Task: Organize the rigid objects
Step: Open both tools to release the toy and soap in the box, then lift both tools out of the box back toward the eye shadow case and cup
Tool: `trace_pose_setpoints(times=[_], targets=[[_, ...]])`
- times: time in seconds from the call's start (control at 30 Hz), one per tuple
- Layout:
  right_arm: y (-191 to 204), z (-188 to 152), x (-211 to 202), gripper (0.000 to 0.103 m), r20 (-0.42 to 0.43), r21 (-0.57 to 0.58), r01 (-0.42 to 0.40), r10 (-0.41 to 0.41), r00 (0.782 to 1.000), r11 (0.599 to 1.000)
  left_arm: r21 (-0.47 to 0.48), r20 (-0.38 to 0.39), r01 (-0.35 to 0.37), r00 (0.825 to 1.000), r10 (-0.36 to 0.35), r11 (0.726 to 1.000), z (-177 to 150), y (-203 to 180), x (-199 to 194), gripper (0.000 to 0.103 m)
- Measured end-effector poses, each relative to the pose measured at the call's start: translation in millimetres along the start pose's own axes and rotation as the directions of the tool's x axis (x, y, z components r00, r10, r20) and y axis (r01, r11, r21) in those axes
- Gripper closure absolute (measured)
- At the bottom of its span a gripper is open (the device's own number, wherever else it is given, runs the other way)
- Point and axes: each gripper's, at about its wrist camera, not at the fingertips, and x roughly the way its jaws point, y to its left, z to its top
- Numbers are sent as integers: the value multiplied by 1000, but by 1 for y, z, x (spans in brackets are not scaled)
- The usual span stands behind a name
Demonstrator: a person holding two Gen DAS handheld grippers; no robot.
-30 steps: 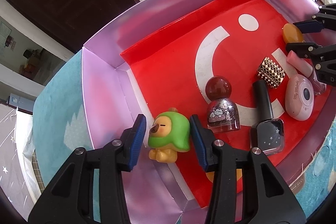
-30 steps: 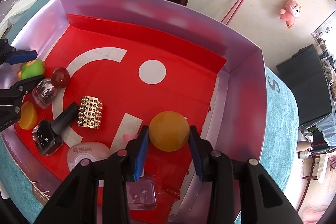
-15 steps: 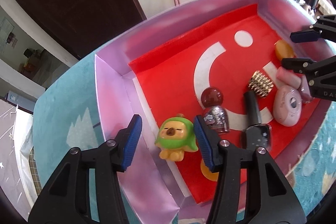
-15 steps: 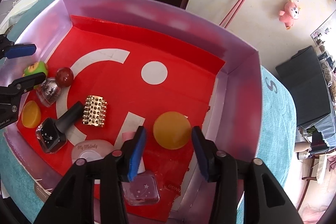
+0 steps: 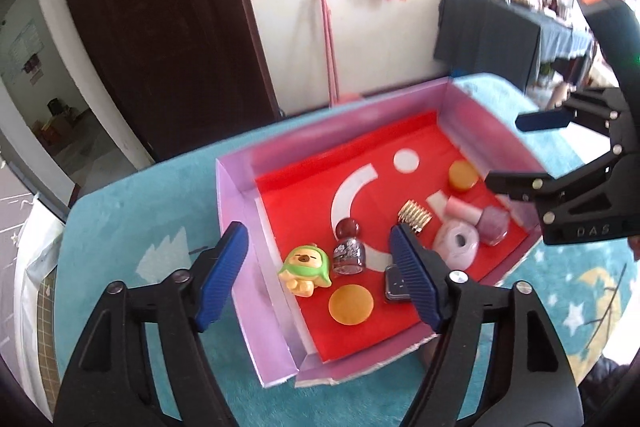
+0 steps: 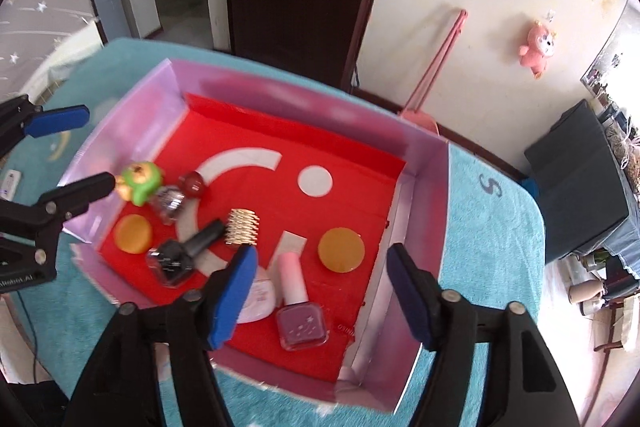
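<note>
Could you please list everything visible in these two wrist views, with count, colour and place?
box: 1, lilac walls, red floor, on the teal cloth
toy figure: 1, green and yellow, box corner
discs: 2, amber, opposite sides of the box
nail polish bottles: 3, pink, black, glitter with dark red cap
studded piece: 1, gold, centre
round case: 1, pale pink
plush: 1, pink, on the wall
left gripper: opening, nothing between its jaws
right gripper: opening, nothing between its jaws

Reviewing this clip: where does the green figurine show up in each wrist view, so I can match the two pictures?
Left wrist: green figurine low centre, between the left gripper fingers, against the box's left wall.
Right wrist: green figurine left of centre, by the box's left wall.
Shared landmark: the white dot on the red box floor.
</note>
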Motion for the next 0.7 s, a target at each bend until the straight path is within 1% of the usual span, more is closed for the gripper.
trace_pose_setpoints(times=[0.1,0.17,0.23,0.33,0.43,0.5,0.53,0.6,0.7], targets=[[1,-2,-23,28,48,10,-12,12,999,1000,-20,60,-13,998,14,1000,-2,3,-22,28],[-1,-3,-36,26,80,17,-24,22,997,1000,-36,89,-11,996,14,999,-7,4,-36,26],[1,-8,-48,17,109,22,-28,25,994,999,-44,117,-15,993,20,999,-12,4,-47,24],[1,-17,-66,17,156,29,-38,33,987,999,-53,166,-21,986,29,998,-21,-2,-68,23],[5,-30,-85,14,194,39,-57,48,980,998,-72,214,-14,976,29,997,-31,-7,-87,16],[8,-40,-98,8,229,41,-62,51,972,997,-92,245,-9,969,31,996,-38,-10,-96,13],[11,-46,-107,7,252,40,-59,47,967,997,-102,262,1,965,26,995,-43,-12,-102,12],[13,-56,-117,6,286,42,-62,47,957,997,-118,282,21,959,13,993,-52,-14,-112,11],[15,-73,-133,2,331,58,-88,64,941,994,-128,298,40,954,0,991,-66,-18,-119,11]])
